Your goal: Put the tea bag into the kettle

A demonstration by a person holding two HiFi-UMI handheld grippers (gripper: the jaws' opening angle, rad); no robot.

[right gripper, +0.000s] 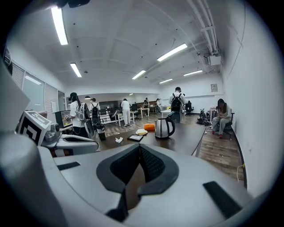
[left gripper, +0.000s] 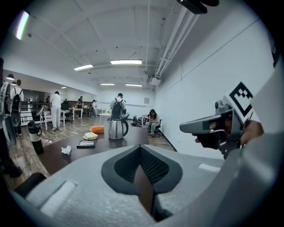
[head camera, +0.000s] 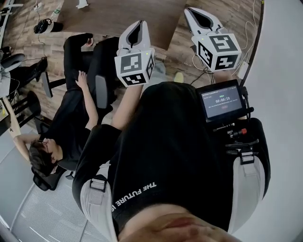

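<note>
A steel kettle with a black handle stands on a dark table well ahead of both grippers; the right gripper view shows the kettle too. A small white crumpled item, perhaps the tea bag, lies on the table to the kettle's left, also seen as a white item. My left gripper and right gripper are held up side by side in front of my chest, short of the table. Both are shut with nothing between their tips. In the head view the left gripper and right gripper point toward the table.
On the table lie a black flat frame, a plate with something yellow and an orange box. A person sits in a chair to my left. Other people stand and sit farther down the room. A white wall runs along the right.
</note>
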